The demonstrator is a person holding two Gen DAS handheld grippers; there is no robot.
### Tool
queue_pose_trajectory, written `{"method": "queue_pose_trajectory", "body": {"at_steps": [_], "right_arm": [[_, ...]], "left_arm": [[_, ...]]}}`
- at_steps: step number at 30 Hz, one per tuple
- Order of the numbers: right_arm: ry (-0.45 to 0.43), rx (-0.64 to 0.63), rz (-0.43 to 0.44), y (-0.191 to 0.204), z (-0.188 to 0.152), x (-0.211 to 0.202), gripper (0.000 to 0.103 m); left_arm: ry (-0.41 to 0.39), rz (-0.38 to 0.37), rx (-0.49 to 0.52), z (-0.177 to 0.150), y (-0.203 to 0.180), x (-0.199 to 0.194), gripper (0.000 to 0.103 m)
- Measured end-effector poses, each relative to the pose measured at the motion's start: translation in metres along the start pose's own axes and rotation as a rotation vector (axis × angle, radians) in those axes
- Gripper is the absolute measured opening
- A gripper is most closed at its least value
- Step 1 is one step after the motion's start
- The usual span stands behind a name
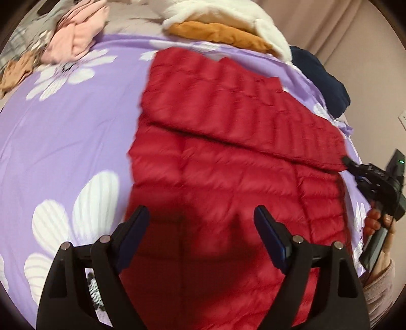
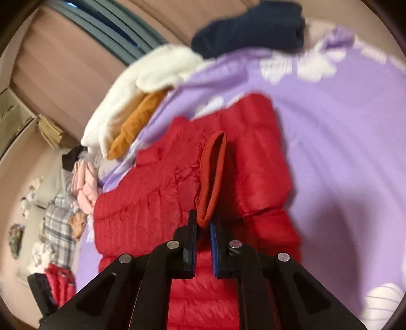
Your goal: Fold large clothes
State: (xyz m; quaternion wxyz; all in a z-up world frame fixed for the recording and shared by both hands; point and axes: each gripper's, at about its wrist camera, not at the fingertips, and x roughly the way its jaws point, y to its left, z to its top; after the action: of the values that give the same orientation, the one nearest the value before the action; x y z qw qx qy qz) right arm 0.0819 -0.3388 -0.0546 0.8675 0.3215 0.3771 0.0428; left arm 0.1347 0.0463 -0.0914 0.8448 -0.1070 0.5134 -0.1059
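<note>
A red quilted down jacket (image 1: 228,157) lies spread on the purple flowered bedsheet (image 1: 66,132). One sleeve is folded across its upper part. My left gripper (image 1: 200,218) is open and empty, hovering over the jacket's lower part. My right gripper (image 2: 203,223) is shut on the red sleeve cuff (image 2: 212,172), holding it above the jacket (image 2: 152,198). In the left wrist view the right gripper (image 1: 346,161) shows at the jacket's right edge, pinching the sleeve end.
A pink garment (image 1: 76,35) lies at the far left of the bed. A white fleece (image 1: 228,15), an orange garment (image 1: 223,33) and a navy garment (image 1: 319,76) lie along the far edge. Curtains hang beyond the bed.
</note>
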Motion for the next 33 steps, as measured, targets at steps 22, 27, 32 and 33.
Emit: {"method": "queue_pose_trajectory", "body": {"at_steps": [22, 27, 32, 33], "right_arm": [[0.111, -0.327, -0.228, 0.038, -0.011, 0.063, 0.043], [0.102, -0.321, -0.192, 0.038, -0.012, 0.042, 0.043], [0.097, -0.273, -0.128, 0.022, -0.029, -0.003, 0.055], [0.098, -0.253, -0.135, 0.016, -0.034, -0.010, 0.058]], "left_arm": [[0.017, 0.121, 0.021, -0.037, 0.001, -0.002, 0.085], [0.001, 0.152, 0.060, -0.044, -0.003, -0.009, 0.085], [-0.014, 0.166, 0.078, -0.051, -0.005, -0.015, 0.085], [-0.015, 0.165, 0.074, -0.052, -0.005, -0.015, 0.085]]}}
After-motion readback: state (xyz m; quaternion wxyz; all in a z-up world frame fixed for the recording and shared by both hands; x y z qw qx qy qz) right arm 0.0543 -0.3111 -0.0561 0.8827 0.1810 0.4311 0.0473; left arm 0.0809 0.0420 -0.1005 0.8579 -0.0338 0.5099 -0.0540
